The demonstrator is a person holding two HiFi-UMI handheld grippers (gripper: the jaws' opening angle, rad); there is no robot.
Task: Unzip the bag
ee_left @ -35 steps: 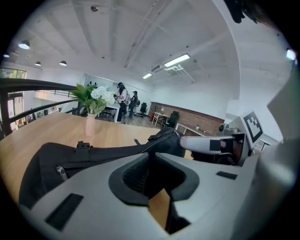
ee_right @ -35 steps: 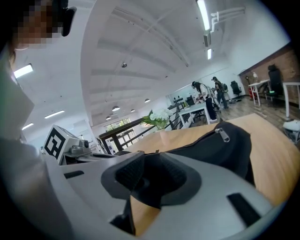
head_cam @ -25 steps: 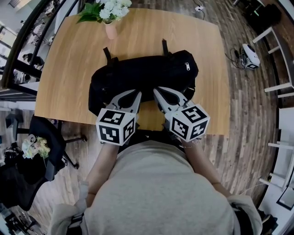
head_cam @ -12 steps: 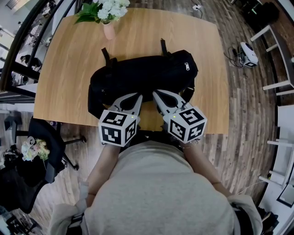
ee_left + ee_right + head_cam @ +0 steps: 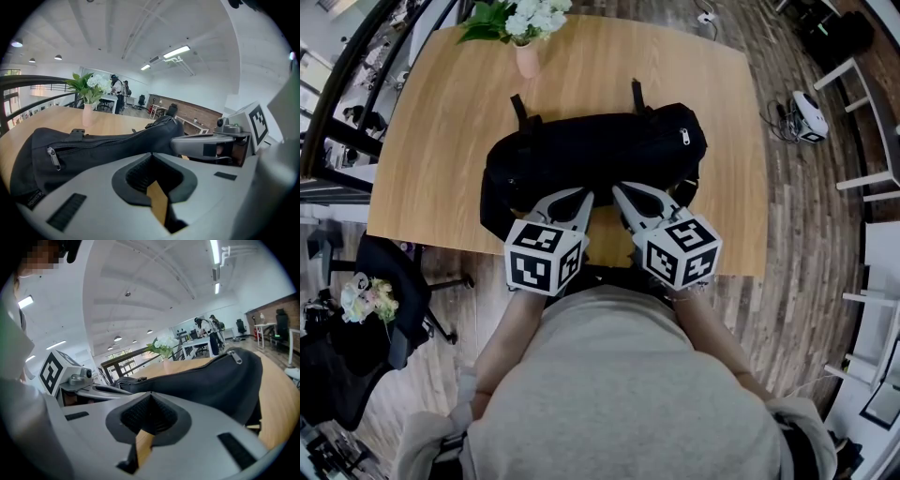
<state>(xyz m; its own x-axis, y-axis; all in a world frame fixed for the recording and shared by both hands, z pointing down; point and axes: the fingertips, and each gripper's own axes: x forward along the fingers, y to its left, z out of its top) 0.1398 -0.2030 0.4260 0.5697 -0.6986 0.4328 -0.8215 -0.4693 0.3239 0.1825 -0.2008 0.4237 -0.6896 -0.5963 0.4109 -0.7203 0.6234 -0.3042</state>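
We note a wooden table (image 5: 431,155); pink vase of white flowers (image 5: 526,60) at its 11 o'clock corner; black chair (image 5: 394,291) at 8 o'clock.

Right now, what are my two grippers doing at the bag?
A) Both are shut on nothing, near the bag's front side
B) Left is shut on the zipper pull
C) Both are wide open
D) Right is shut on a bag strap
A: the left gripper and the right gripper each show jaws closed together with nothing between them, just short of the black bag; its zipper pull hangs untouched.
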